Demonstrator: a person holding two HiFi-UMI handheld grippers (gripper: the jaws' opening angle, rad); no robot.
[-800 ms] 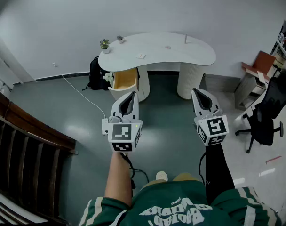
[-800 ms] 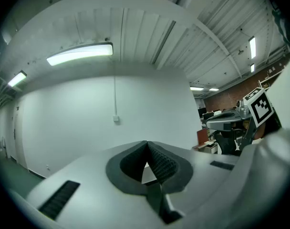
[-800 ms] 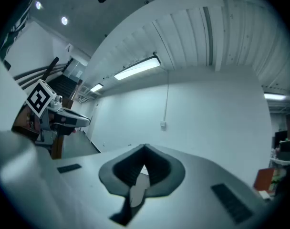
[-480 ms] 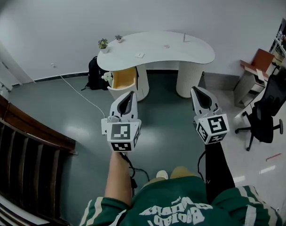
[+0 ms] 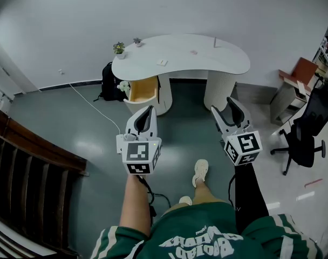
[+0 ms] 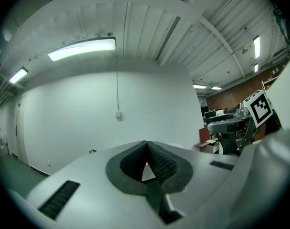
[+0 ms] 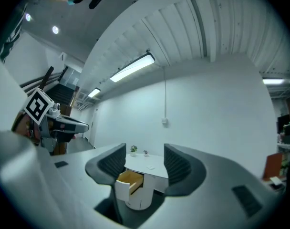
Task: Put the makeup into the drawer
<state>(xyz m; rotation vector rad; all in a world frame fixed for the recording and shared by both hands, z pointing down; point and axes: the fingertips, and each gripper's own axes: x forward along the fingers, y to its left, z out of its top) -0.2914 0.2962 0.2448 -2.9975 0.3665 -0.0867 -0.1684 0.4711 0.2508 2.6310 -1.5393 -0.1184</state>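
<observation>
A white curved desk [image 5: 180,55] stands against the far wall, with its left drawer [image 5: 142,89] pulled open to show a yellow wood inside. Small items lie on the top: a pale one [image 5: 162,63], a pinkish one [image 5: 194,52] and a thin upright one [image 5: 214,42]; which of them is makeup I cannot tell from here. Both grippers are held level well short of the desk. My left gripper [image 5: 149,111] [image 6: 146,146] is shut and empty. My right gripper [image 5: 223,107] [image 7: 144,155] is open and empty; the desk and drawer [image 7: 130,179] show between its jaws.
Two small potted plants [image 5: 118,49] [image 5: 137,41] sit at the desk's left end. A black bag [image 5: 109,82] and a white cable [image 5: 96,109] lie on the green floor at left. A dark wooden railing [image 5: 29,161] runs along the left, and an office chair [image 5: 307,134] stands at right.
The right gripper's jaws have opened; earlier they were together. The person's foot has stepped forward into view, and the desk stays at about the same distance.
</observation>
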